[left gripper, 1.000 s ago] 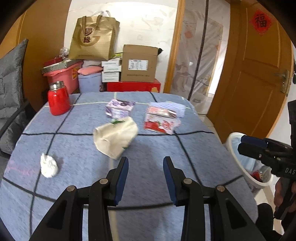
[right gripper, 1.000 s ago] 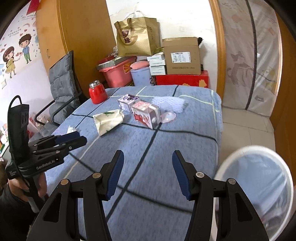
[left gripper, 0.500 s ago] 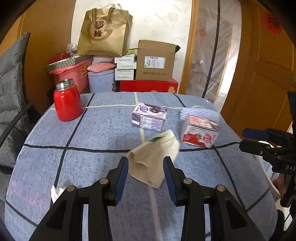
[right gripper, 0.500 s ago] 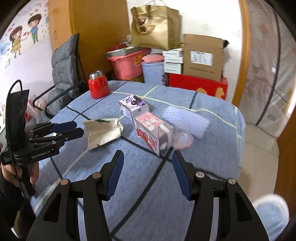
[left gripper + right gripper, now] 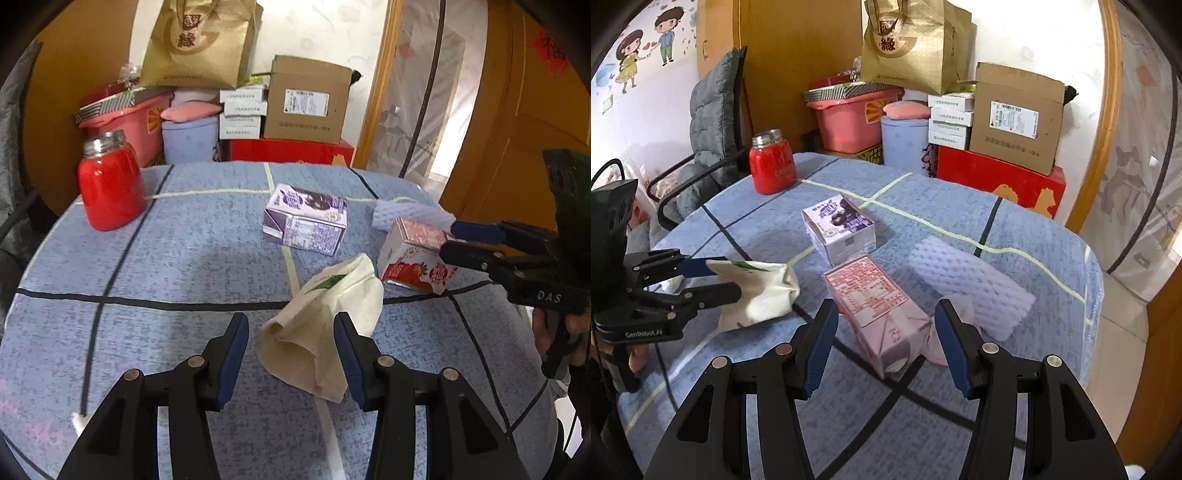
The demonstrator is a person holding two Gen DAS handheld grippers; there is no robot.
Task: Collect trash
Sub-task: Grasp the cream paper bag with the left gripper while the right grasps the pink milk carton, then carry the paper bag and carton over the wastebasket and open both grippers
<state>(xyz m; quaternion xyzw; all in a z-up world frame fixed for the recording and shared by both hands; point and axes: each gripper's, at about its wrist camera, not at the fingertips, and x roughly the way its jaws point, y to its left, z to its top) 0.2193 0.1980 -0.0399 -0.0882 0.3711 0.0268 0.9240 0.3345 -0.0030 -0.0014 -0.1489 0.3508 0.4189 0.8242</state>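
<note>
My left gripper (image 5: 290, 354) is open, its jaws on either side of a crumpled cream paper bag (image 5: 317, 328) lying on the blue tablecloth. The bag shows in the right wrist view (image 5: 757, 291) with the left gripper (image 5: 713, 280) around its end. My right gripper (image 5: 882, 347) is open around a red-and-pink strawberry milk carton (image 5: 879, 310) lying on its side. The carton also shows in the left wrist view (image 5: 413, 258), with the right gripper (image 5: 465, 242) at it. A purple carton (image 5: 304, 219) lies behind both.
A red jar (image 5: 109, 181) with a metal lid stands at the table's far left. A white bubbled sheet (image 5: 967, 280) lies right of the strawberry carton. A bit of white tissue (image 5: 77, 421) lies at the near left. Boxes and a pink bin (image 5: 849, 114) are stacked behind the table.
Both grippers have moved forward over the table. The left one has closed in on the paper bag, the right one on the strawberry carton. The waste bin has left both views.
</note>
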